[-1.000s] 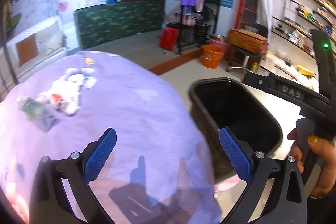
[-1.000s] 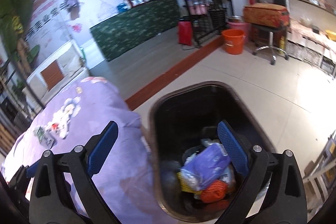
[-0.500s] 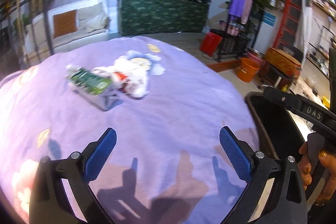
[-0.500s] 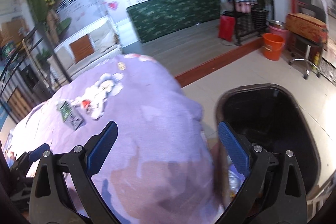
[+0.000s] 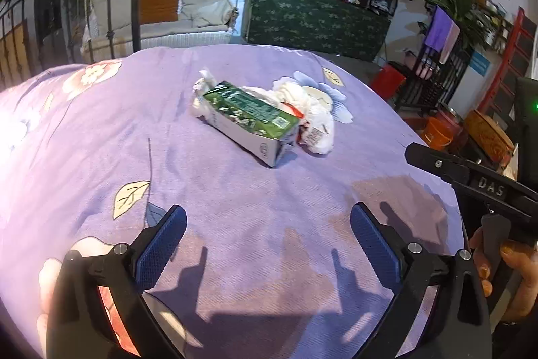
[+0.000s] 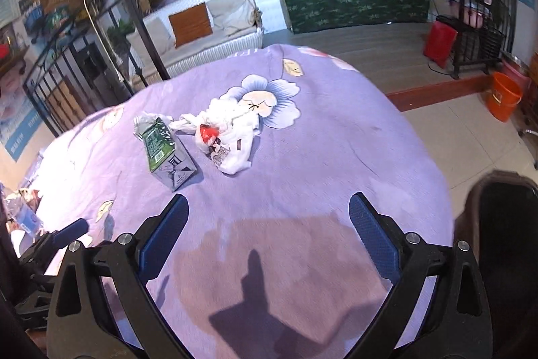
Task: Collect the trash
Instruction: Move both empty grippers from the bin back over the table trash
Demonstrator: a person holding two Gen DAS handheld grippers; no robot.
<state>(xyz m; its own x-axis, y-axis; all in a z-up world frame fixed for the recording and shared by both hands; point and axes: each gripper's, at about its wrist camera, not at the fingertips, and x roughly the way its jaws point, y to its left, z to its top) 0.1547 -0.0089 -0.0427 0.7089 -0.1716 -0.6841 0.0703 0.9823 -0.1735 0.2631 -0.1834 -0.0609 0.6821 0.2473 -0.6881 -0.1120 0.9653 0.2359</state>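
Observation:
A green and white drink carton (image 5: 250, 120) lies on its side on the purple flowered tablecloth (image 5: 235, 207), touching a crumpled white plastic bag with red wrappers (image 5: 311, 120). The right wrist view also shows the carton (image 6: 164, 150) and the bag (image 6: 228, 133). My left gripper (image 5: 269, 244) is open and empty, hovering near the front of the table, short of the carton. My right gripper (image 6: 267, 238) is open and empty, also short of the trash. The black trash bin (image 6: 501, 224) stands off the table's right edge.
The right gripper's body and the hand holding it show at the right of the left wrist view (image 5: 484, 187). An orange bucket (image 6: 507, 96), a red bag (image 6: 438, 42), a metal rack and a green counter (image 6: 356, 0) stand on the floor beyond the table.
Both grippers have swung left from over the bin to face the table. The carton and bag now sit centred and closer in both views. Both stay open and empty.

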